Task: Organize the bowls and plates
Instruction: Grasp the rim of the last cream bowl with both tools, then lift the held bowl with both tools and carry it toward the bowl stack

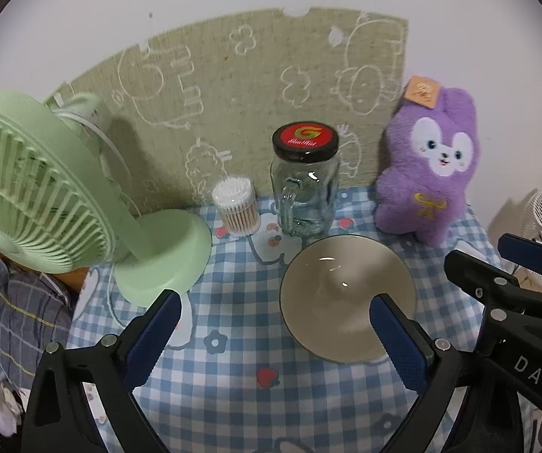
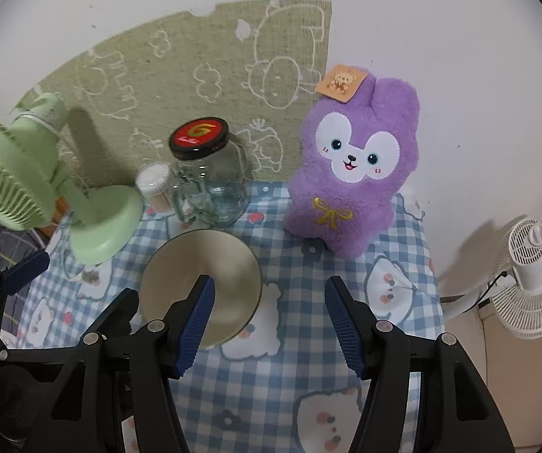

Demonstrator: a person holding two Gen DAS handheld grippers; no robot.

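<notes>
A single beige bowl (image 1: 331, 287) sits upright on the blue checked tablecloth (image 1: 233, 302), just in front of the glass jar. My left gripper (image 1: 276, 336) stands open above the cloth; its right finger (image 1: 395, 343) overlaps the bowl's near right side, and nothing is held. In the right wrist view the bowl (image 2: 195, 256) lies left of centre. My right gripper (image 2: 271, 321) is open, its left finger (image 2: 197, 321) over the bowl's near part, the bowl's right rim between the fingers, pads not pressing. The right gripper's fingers (image 1: 527, 253) also show at the left wrist view's right edge.
Behind the bowl stand a glass jar with a red lid (image 1: 305, 185) and a tub of cotton swabs (image 1: 237, 205). A green desk fan (image 1: 44, 188) fills the left, a purple plush rabbit (image 2: 354, 173) the back right. A white fan (image 2: 535, 275) stands beyond the table's right edge.
</notes>
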